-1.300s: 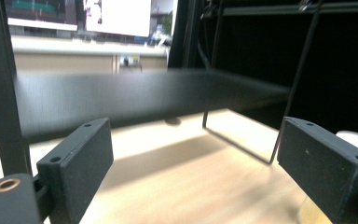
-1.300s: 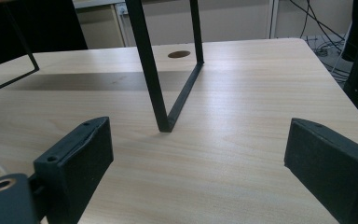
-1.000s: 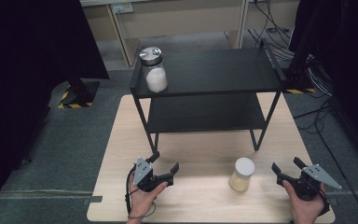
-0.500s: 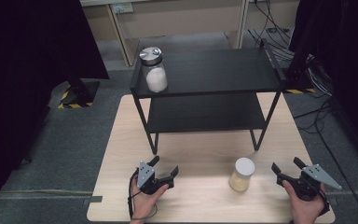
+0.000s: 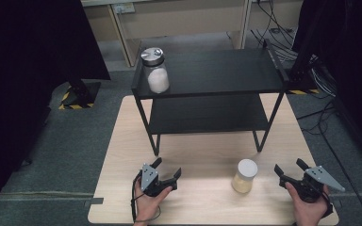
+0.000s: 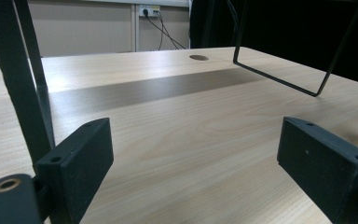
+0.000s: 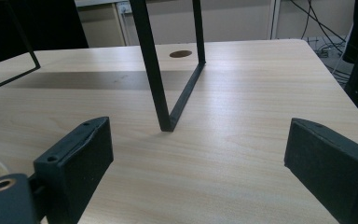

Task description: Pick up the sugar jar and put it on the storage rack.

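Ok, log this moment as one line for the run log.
left gripper: open, empty | right gripper: open, empty | white-lidded jar: on table between grippers | metal-lidded jar: on shelf top

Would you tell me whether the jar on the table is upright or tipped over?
Upright: the jar stands on the table, white lid on top.

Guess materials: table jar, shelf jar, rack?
Table jar: clear, glass or plastic, can't tell; white matte lid; yellowish grainy fill. Shelf jar: clear, white powder inside; shiny lid, probably metal. Rack: thin matte black bars and shelves, likely painted metal.
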A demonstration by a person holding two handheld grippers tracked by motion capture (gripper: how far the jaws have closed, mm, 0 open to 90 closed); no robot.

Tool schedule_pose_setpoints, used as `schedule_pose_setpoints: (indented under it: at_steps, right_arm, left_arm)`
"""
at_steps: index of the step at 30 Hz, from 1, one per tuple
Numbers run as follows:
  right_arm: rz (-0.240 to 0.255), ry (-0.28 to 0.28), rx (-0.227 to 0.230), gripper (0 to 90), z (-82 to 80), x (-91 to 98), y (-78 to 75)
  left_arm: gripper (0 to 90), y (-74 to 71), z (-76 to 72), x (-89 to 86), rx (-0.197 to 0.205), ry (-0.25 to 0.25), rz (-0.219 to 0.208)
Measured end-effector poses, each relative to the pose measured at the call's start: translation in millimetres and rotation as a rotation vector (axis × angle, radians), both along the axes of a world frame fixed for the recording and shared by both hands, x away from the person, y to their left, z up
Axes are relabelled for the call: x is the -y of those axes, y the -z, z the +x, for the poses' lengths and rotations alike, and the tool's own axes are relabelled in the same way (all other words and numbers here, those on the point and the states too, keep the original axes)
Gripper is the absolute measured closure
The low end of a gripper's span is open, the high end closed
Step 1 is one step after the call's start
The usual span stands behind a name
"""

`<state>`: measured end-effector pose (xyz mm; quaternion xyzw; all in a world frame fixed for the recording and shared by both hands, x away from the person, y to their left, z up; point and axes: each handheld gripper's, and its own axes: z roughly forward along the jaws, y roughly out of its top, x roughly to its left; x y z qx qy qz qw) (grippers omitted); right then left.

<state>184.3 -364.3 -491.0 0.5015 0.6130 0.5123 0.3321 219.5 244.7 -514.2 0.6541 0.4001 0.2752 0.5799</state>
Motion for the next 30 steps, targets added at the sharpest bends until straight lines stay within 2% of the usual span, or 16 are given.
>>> schedule_pose_setpoints:
  at_steps: [12, 30]
  right_arm:
    - [-0.001, -0.001, 0.001, 8.1, -0.1, 0.0, 0.1]
    - [0.000, -0.002, 0.001, 8.1, -0.1, 0.1, 0.1]
  left_arm:
    - [10.3, -1.2, 0.9, -0.6, -0.014, -0.002, -0.006]
    - [10.4, -0.6, 0.4, -0.7, -0.012, -0.005, -0.009]
